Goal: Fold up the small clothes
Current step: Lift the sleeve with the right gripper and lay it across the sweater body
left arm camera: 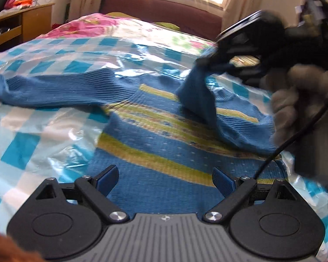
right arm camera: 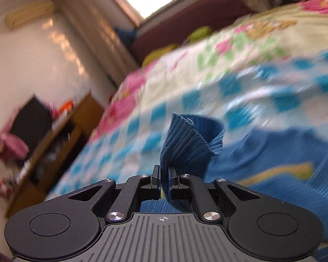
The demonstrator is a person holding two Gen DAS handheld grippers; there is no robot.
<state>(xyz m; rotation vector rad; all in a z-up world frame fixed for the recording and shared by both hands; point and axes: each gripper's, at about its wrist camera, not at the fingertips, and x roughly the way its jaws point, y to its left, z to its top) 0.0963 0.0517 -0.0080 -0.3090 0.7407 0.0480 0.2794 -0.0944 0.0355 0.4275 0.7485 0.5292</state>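
A small blue knit sweater (left arm camera: 155, 144) with yellow-green stripes lies flat on a blue-and-white checked plastic sheet (left arm camera: 32, 135). Its left sleeve (left arm camera: 54, 91) stretches out flat to the left. My left gripper (left arm camera: 165, 180) is open and empty, low over the sweater's hem. My right gripper (right arm camera: 163, 174) is shut on the cuff of the right sleeve (right arm camera: 185, 139) and holds it lifted. In the left wrist view the right gripper (left arm camera: 210, 62) has the right sleeve (left arm camera: 196, 93) raised over the sweater's chest.
The sheet covers a bed with a floral quilt (left arm camera: 94, 25). A dark red headboard (left arm camera: 164, 8) stands below a bright window. A wooden desk (left arm camera: 15, 26) with clutter stands at the bed's left side.
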